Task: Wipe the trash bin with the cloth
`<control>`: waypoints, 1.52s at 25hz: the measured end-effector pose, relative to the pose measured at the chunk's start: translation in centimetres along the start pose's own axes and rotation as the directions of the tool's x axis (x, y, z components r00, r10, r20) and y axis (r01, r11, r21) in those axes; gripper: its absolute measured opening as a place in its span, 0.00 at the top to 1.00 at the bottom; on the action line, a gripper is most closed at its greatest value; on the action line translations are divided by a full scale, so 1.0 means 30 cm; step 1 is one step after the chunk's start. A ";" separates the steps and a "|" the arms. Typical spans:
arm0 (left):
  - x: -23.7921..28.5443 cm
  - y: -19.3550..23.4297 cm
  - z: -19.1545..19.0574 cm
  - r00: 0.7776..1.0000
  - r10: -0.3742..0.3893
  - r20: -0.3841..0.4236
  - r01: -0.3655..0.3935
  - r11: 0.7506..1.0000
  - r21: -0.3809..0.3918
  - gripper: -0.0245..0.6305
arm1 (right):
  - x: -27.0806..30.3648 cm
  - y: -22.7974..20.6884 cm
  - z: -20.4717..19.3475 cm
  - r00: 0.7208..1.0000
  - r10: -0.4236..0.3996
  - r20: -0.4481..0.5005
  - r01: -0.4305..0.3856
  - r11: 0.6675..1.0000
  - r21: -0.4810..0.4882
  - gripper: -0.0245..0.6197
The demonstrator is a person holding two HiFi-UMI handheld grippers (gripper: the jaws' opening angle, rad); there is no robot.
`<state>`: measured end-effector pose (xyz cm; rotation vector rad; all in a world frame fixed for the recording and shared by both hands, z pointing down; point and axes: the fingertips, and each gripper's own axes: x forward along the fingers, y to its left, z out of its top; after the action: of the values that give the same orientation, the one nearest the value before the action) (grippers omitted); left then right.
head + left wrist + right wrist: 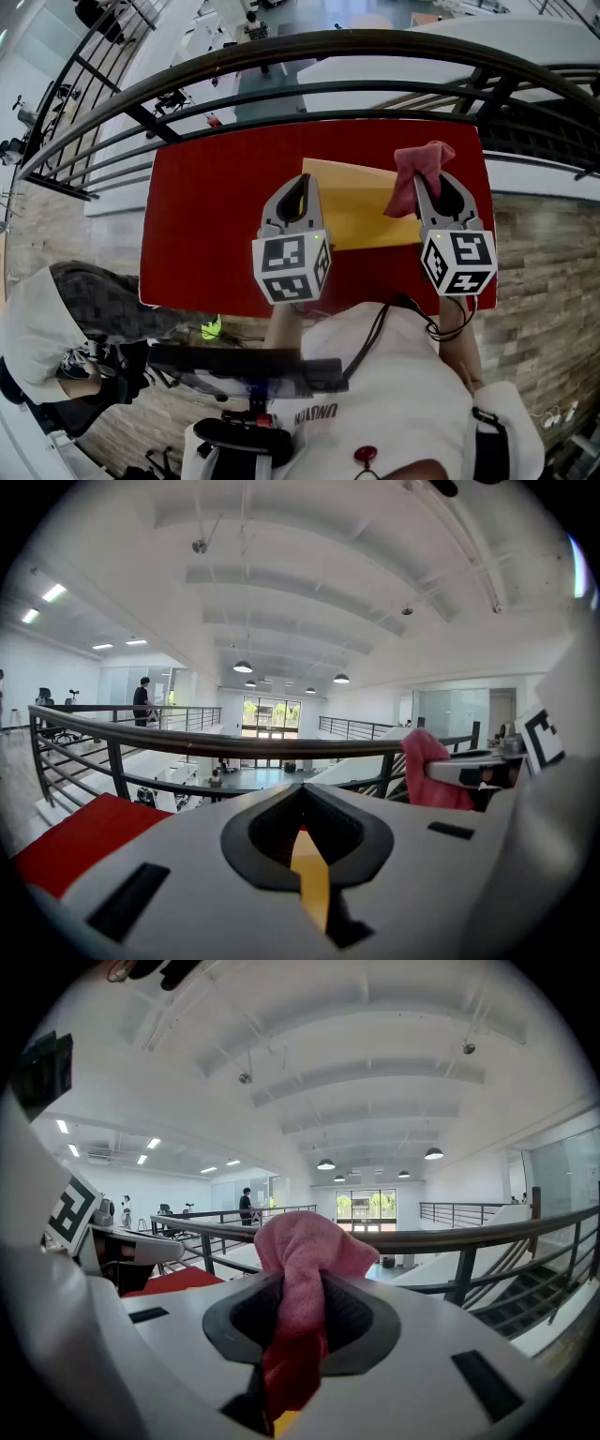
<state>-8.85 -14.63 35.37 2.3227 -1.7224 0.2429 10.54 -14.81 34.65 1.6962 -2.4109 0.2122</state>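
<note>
cloth point(309, 1241), pink and crumpled, tight in the right gripper point(435, 187); left gripper point(304, 185) closed on nothing

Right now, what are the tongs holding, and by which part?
The right tongs pinch the pink cloth at a bunched fold, one end poking past the tips. The left tongs are shut, empty.

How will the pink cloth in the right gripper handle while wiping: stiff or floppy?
Likely floppy: the pink fabric cloth bunches and folds over above the shut jaws of the right gripper. Probably light, since a pinch alone holds it up.
</note>
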 end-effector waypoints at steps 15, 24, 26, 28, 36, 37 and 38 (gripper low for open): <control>-0.018 0.032 -0.011 1.000 -0.003 0.017 0.004 0.998 -0.055 0.96 | 0.000 0.014 -0.009 1.000 0.006 -0.012 -0.006 1.000 -0.013 0.81; -0.069 0.174 -0.072 0.993 -0.099 0.058 0.112 0.949 -0.294 0.93 | 0.005 0.153 -0.002 0.990 0.136 -0.044 -0.138 0.989 -0.048 0.81; -0.078 0.186 -0.123 0.983 -0.178 0.044 0.182 0.916 -0.357 0.81 | 0.018 0.233 -0.019 0.977 0.204 -0.068 -0.207 0.977 -0.041 0.81; -0.084 0.191 -0.193 0.971 -0.238 0.011 0.224 0.899 -0.377 0.79 | 0.035 0.323 -0.045 0.957 0.272 -0.100 -0.277 0.960 -0.039 0.80; -0.092 0.075 -0.423 0.861 -0.508 0.002 0.447 0.755 -0.479 0.76 | 0.124 0.559 -0.149 0.897 0.372 -0.237 -0.408 0.904 -0.126 0.81; -0.092 0.071 -0.434 0.851 -0.525 0.013 0.462 0.737 -0.493 0.76 | 0.134 0.573 -0.158 0.895 0.370 -0.251 -0.413 0.899 -0.146 0.81; -0.092 0.069 -0.441 0.840 -0.542 0.022 0.477 0.718 -0.507 0.76 | 0.144 0.584 -0.166 0.892 0.366 -0.264 -0.416 0.893 -0.170 0.80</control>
<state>-11.51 -8.87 47.49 2.2053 -0.8692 -0.1416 -7.03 -11.76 40.34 1.0155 -2.4689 0.1706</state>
